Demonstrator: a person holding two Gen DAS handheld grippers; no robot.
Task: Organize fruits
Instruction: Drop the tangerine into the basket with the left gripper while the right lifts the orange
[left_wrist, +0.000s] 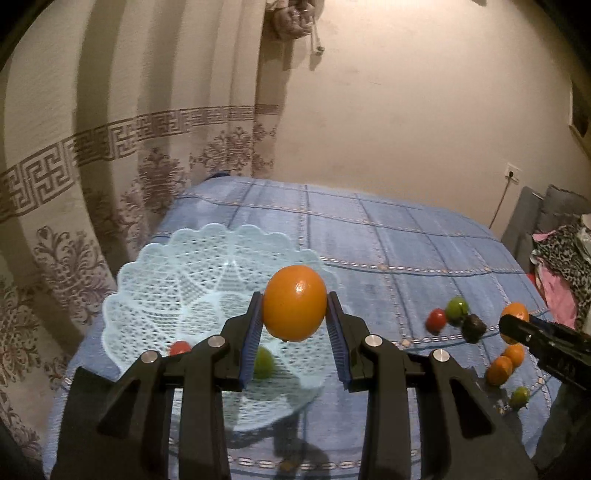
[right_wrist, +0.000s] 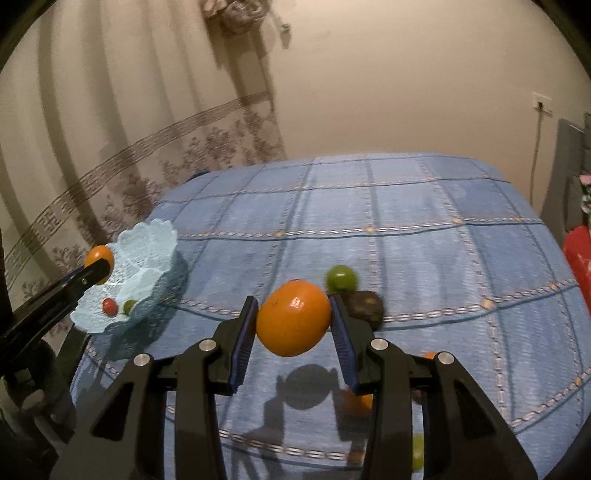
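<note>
My left gripper (left_wrist: 294, 314) is shut on an orange (left_wrist: 294, 302) and holds it above the near rim of a pale blue lattice basket (left_wrist: 177, 280). A red fruit (left_wrist: 180, 348) and a green fruit (left_wrist: 264, 362) lie inside the basket. My right gripper (right_wrist: 293, 317) is shut on a second orange (right_wrist: 293, 323), lifted above the blue checked cloth (right_wrist: 369, 229). Beyond it lie a green fruit (right_wrist: 341, 277) and a dark fruit (right_wrist: 365, 306). The left wrist view also shows the right gripper (left_wrist: 511, 326) at the right with its orange (left_wrist: 516, 314).
Loose fruit on the cloth at the right: a red one (left_wrist: 436, 319), a green one (left_wrist: 457, 310), a dark one (left_wrist: 473, 326), two oranges (left_wrist: 506, 363), a small green one (left_wrist: 519, 396). A patterned curtain (left_wrist: 92, 166) hangs at the left; clothes (left_wrist: 561, 258) are piled at the right.
</note>
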